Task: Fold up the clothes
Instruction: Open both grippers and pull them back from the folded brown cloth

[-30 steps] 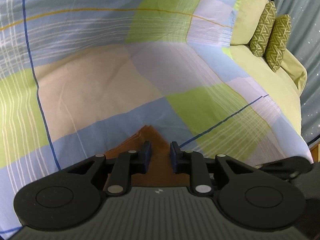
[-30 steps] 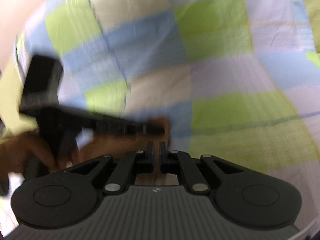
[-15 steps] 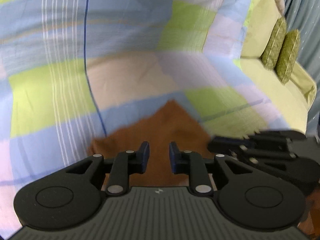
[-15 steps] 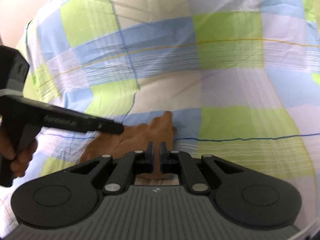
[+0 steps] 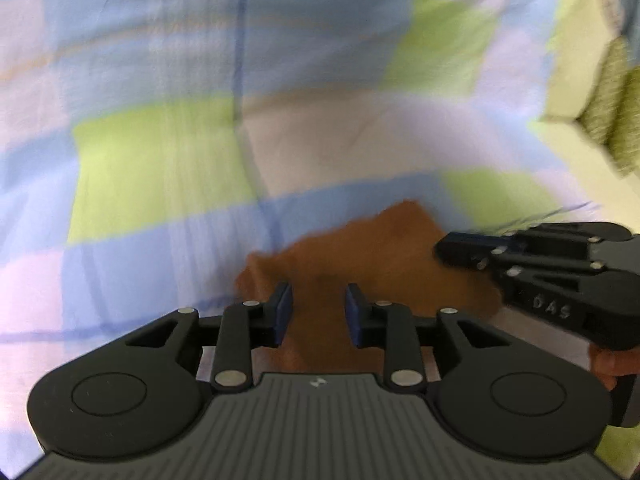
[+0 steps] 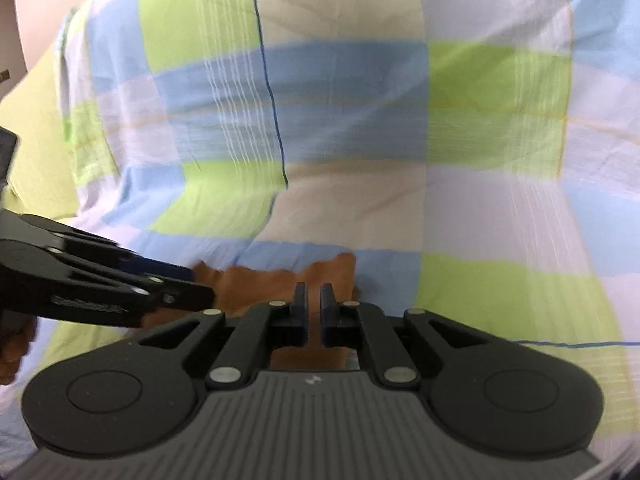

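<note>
Rust-brown cloth [image 5: 372, 264] is lying bunched on a checked bedsheet [image 5: 160, 152] of blue, lime green, lilac and cream squares, and both grippers are hovering low over it. In the left wrist view, which is blurred, the left gripper [image 5: 318, 314] is pointing down at the brown garment with its jaws opening; the cloth is showing in the gap between the blue pads [image 5: 283, 312], but the pads are not pressing on it. The right gripper [image 5: 452, 250] is reaching in from the right edge of that view, its black tip lying over the right side of the cloth — whether it is touching the fabric cannot be told from there.

In the right wrist view the right gripper [image 6: 313, 312] is showing its jaws drawn nearly together, only a narrow slit left between them. Brown cloth [image 6: 260, 280] is lying just ahead of and beneath the tips, yet nothing can be seen pinched in the slit. The left gripper [image 6: 196, 284] is coming in from the left, its tip at the left end of the garment, held by a hand [image 6: 16, 344] at the picture's edge.

Pale green pillows [image 5: 576, 80] and patterned cushions [image 5: 616, 116] are sitting at the far right of the bed.
</note>
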Demonstrator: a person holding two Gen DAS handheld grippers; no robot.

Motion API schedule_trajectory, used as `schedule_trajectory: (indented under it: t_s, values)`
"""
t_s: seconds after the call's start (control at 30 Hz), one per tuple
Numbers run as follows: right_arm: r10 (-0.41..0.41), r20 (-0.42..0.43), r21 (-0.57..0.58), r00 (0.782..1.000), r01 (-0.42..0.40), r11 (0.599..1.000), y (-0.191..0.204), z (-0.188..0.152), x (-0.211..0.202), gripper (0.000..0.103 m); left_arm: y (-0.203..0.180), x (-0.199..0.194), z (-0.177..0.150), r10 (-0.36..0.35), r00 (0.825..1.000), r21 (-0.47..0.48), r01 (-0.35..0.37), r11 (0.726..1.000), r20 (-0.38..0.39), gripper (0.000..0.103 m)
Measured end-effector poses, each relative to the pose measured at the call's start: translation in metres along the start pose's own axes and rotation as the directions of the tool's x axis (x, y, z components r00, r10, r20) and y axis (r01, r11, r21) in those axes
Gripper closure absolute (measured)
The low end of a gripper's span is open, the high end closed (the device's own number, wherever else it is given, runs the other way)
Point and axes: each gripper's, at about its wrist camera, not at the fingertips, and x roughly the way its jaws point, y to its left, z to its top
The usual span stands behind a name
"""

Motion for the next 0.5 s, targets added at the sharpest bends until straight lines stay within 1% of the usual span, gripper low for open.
schedule_trajectory:
  t_s: [0.03, 0.07, 0.13, 0.17, 0.23, 0.27, 0.3, 0.37, 0.4, 0.43, 0.47, 0.5]
  values:
    - [-0.001, 0.001, 0.001, 1.0, 0.001, 1.0, 0.001, 0.002, -0.003, 0.097, 0.0, -0.005, 0.001, 0.005, 1.0, -0.02, -0.006, 1.0, -0.002, 0.064]
    - [-0.001, 0.002, 0.003, 1.0, 0.001, 1.0, 0.002, 0.004, -0.005, 0.097, -0.001, -0.008, 0.003, 0.018, 1.0, -0.043, -0.019, 0.999, -0.015, 0.054]
    - [-0.015, 0.02, -0.003, 1.0, 0.015, 1.0, 0.006, 0.009, -0.018, 0.095, -0.003, -0.012, 0.007, 0.05, 0.997, -0.093, -0.055, 0.994, -0.053, 0.043]
    - [-0.019, 0.022, 0.006, 1.0, 0.019, 1.0, 0.007, 0.011, -0.025, 0.088, -0.004, -0.015, 0.01, 0.063, 0.995, -0.118, -0.071, 0.99, -0.074, 0.042]
    - [-0.036, 0.015, 0.035, 0.999, 0.036, 0.999, 0.008, 0.014, -0.037, 0.081, -0.006, -0.02, 0.016, 0.081, 0.99, -0.164, -0.099, 0.981, -0.115, 0.041]
    - [-0.057, 0.004, 0.059, 0.998, 0.057, 0.997, 0.009, 0.016, -0.045, 0.078, -0.007, -0.023, 0.019, 0.085, 0.988, -0.184, -0.109, 0.977, -0.131, 0.037]
    - [-0.06, 0.001, 0.065, 0.998, 0.06, 0.996, 0.008, 0.017, -0.047, 0.077, -0.009, -0.025, 0.021, 0.09, 0.986, -0.2, -0.117, 0.973, -0.142, 0.036]
    - [-0.082, -0.026, 0.105, 0.996, 0.084, 0.991, 0.008, 0.015, -0.058, 0.069, -0.013, -0.032, 0.025, 0.101, 0.982, -0.209, -0.133, 0.969, -0.156, 0.029]
    - [-0.097, -0.044, 0.124, 0.994, 0.102, 0.987, 0.008, 0.014, -0.063, 0.066, -0.015, -0.036, 0.024, 0.109, 0.981, -0.205, -0.142, 0.968, -0.161, 0.029]
    - [-0.101, -0.05, 0.134, 0.994, 0.107, 0.985, 0.008, 0.013, -0.065, 0.059, -0.017, -0.038, 0.024, 0.115, 0.98, -0.201, -0.147, 0.968, -0.165, 0.028]
    - [-0.111, -0.069, 0.167, 0.991, 0.122, 0.978, 0.007, 0.01, -0.07, 0.051, -0.019, -0.041, 0.024, 0.121, 0.978, -0.195, -0.154, 0.969, -0.172, 0.026]
    - [-0.117, -0.08, 0.186, 0.99, 0.13, 0.974, 0.007, 0.009, -0.073, 0.046, -0.021, -0.043, 0.024, 0.127, 0.975, -0.19, -0.161, 0.969, -0.181, 0.025]
